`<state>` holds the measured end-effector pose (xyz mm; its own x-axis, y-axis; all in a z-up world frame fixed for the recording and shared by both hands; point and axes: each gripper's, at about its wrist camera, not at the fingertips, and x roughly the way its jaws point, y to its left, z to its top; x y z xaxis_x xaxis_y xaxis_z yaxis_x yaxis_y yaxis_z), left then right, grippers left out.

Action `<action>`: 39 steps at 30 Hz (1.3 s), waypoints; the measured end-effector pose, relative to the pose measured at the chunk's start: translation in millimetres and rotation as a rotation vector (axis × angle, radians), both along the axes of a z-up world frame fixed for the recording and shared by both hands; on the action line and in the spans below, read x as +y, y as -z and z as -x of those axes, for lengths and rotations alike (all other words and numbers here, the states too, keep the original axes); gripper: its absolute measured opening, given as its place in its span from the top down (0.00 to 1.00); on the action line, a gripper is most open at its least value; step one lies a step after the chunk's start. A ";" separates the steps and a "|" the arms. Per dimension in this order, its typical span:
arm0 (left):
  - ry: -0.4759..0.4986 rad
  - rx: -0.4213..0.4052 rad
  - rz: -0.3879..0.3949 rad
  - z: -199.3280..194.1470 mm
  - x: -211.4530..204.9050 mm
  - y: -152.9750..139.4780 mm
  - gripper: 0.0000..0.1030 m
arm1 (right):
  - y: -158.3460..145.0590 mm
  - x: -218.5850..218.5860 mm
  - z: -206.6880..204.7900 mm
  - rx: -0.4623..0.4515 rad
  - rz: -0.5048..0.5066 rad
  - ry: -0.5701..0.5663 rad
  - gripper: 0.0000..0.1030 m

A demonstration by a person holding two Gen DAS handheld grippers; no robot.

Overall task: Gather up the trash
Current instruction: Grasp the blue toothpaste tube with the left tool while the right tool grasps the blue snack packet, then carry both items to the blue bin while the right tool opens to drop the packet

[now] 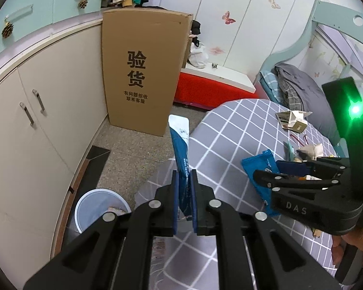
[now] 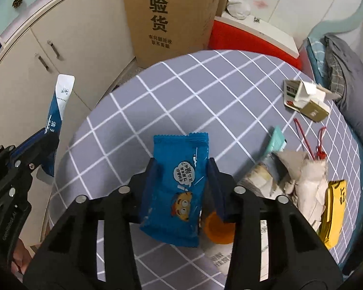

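L gripper (image 1: pixel 184 200) clenched on a long blue-and-white flat sachet wrapper (image 1: pixel 180 145), pinched near its lower end; wrapper stands upright out of the fingers, off the table edge, over the speckled floor. White round plastic bin (image 1: pixel 98 207) on the floor below-left of it, beside the cream cabinet doors (image 1: pixel 41 130). R gripper (image 2: pixel 181 188) is over the round table w/ grey cloth, white grid lines (image 2: pixel 181 91); its fingers straddle a blue snack packet w/ cartoon face (image 2: pixel 176 193). No earlier frame so only the now: pads look close to or on the packet's sides, but can't tell for sure if they press it or if it's lifted. Orange round cap (image 2: pixel 216 229) lies just beside the packet, under the R finger. Rest of trash still on table, right side: crumpled beige/white paper wad (image 2: pixel 305 181), yellow printed wrapper (image 2: pixel 334 215), torn-open white-and-olive carton (image 2: pixel 307 101), mint-green small card (image 2: pixel 276 142), red string w/ tassel (image 2: pixel 312 142). Tall brown cardboard box w/ black print (image 1: pixel 142 72) stands on the floor past the table.
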<state>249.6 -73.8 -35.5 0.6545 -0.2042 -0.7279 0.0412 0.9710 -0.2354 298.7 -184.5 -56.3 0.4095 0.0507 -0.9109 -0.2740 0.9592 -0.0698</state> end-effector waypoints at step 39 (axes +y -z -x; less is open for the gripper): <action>-0.335 0.008 0.040 34.3 191.6 30.5 0.92 | 11.3 194.8 4.2 -0.105 -0.400 -0.241 0.73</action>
